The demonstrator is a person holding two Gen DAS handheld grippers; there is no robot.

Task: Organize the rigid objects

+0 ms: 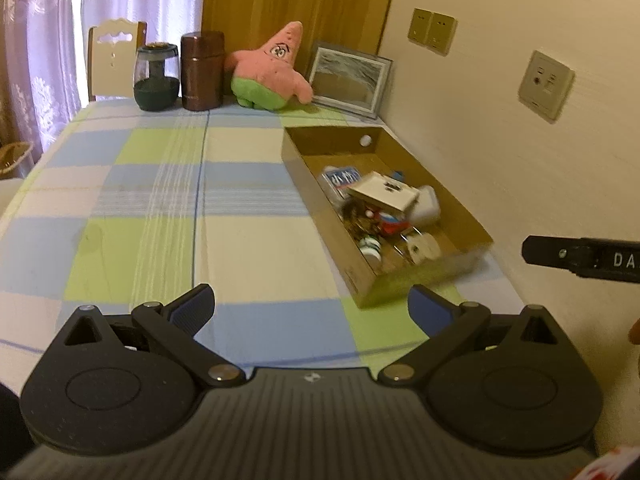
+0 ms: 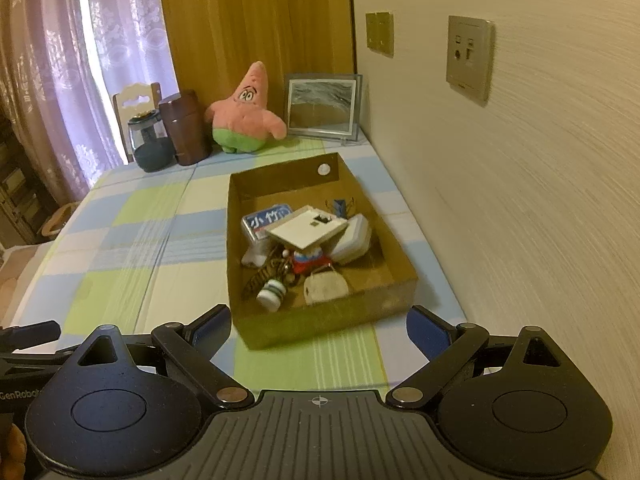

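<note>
Right wrist view shows a long table under a checked blue, green and cream tablecloth [image 2: 132,248], its right edge running along a pale wall. An open brown cardboard box [image 2: 320,324] sits on the cloth near that right edge, closer to the near end of the table than the far one. Inside the box lies a heap of small rigid things: a flat white rectangular card box [image 2: 306,229] tilted on top of the pile, a blue and white tin with printed characters [image 2: 266,222] beneath it toward the far left corner of the box, a white rounded plastic case [image 2: 354,236] to the right, a small round beige pouch [image 2: 325,288] and a little white jar with green bands [image 2: 271,294] lying on its side by the near wall. At the far end of the table stand a pink star-shaped plush toy with green shorts [image 2: 242,116], a framed grey and brown picture [image 2: 322,104] in the far right corner, a tall brown cylindrical canister [image 2: 186,128] and a dark glass jar with a lid [image 2: 150,146]. Both grippers hover above the near edge of the table, apart from the box. The right gripper [image 2: 319,332] has its blue-padded jaws spread wide with nothing between them, and the left gripper [image 1: 311,306] likewise stands wide apart and empty.
</note>
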